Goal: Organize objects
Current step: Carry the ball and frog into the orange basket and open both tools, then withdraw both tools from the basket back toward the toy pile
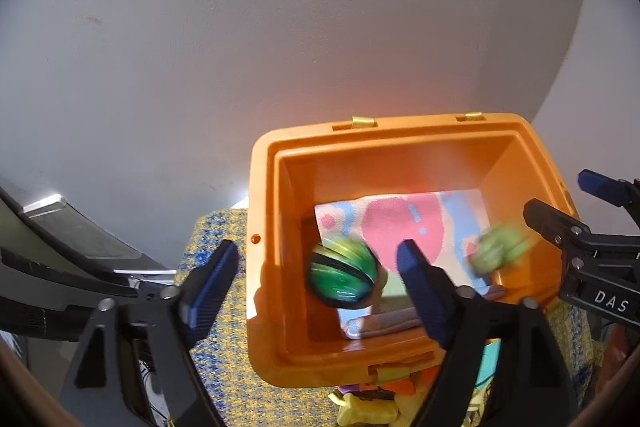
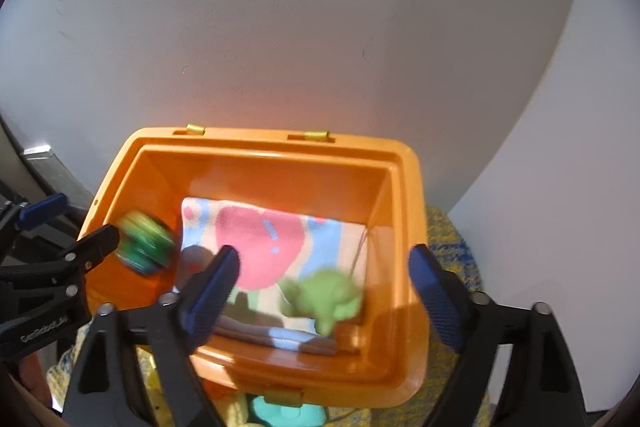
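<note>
An orange plastic bin stands open against the wall, with a folded pink and blue cloth on its bottom. A green and black striped ball is blurred in the bin's left part, between the fingers of my open left gripper. A light green soft toy is blurred at the bin's right, between the fingers of my open right gripper. Neither gripper touches its object.
The bin stands on a yellow and blue woven cloth. Several small toys, yellow, orange and teal, lie in front of the bin. A plain wall rises behind. Dark furniture is at the left.
</note>
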A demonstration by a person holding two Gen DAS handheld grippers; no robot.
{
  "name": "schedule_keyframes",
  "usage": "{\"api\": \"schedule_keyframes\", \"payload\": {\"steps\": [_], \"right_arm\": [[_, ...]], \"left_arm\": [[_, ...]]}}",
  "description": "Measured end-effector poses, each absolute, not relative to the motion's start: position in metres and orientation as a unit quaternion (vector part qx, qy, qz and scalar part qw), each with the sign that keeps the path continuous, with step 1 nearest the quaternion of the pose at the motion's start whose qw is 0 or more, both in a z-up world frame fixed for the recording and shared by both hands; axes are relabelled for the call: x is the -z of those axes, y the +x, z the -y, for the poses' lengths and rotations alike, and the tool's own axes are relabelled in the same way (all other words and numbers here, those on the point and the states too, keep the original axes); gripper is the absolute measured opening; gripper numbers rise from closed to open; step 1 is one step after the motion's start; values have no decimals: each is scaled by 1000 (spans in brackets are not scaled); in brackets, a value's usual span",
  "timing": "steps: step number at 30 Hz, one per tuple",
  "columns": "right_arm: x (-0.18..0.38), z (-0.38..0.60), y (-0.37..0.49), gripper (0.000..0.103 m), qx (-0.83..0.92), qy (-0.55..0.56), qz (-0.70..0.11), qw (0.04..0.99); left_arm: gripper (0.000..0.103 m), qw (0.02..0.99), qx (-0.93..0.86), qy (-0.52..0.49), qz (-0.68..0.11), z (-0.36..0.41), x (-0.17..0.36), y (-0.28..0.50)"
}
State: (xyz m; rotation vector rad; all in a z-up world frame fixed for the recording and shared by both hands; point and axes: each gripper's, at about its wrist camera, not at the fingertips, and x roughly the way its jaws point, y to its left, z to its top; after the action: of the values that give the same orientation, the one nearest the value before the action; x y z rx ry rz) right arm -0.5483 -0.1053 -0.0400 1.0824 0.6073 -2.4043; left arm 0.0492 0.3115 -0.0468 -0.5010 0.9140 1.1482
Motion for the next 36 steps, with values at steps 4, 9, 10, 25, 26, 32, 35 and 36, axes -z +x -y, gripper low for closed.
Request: {"api": "schedule_keyframes", "payload": {"steps": [4, 9, 10, 25, 26, 32, 35, 36], "right_arm": [[36, 103, -547, 89, 871, 388, -217, 211], [30, 99, -540, 90, 873, 384, -216, 208], [29, 98, -538, 90, 874, 383, -216, 208], [10, 72, -489, 94, 884, 368, -205, 203], [11, 70, -486, 94, 884, 368, -203, 203], [14, 59, -463, 94, 885, 376, -191, 198], [16, 53, -452, 94, 884, 378, -188, 199], [17, 50, -448, 94, 884, 380, -187, 199]], "left_arm": [[88, 709, -526, -225, -412, -312, 43, 47], [90, 710, -528, -218, -412, -303, 36, 45], [91, 711, -527, -217, -412, -301, 34, 45], [94, 733, -509, -209, -401, -254, 12, 21], [94, 733, -507, -212, -400, -249, 12, 18], [94, 737, -502, -212, -399, -224, 11, 5], [94, 738, -501, -211, -400, -211, 13, 0], [94, 738, -501, -210, -400, -208, 13, -2]]}}
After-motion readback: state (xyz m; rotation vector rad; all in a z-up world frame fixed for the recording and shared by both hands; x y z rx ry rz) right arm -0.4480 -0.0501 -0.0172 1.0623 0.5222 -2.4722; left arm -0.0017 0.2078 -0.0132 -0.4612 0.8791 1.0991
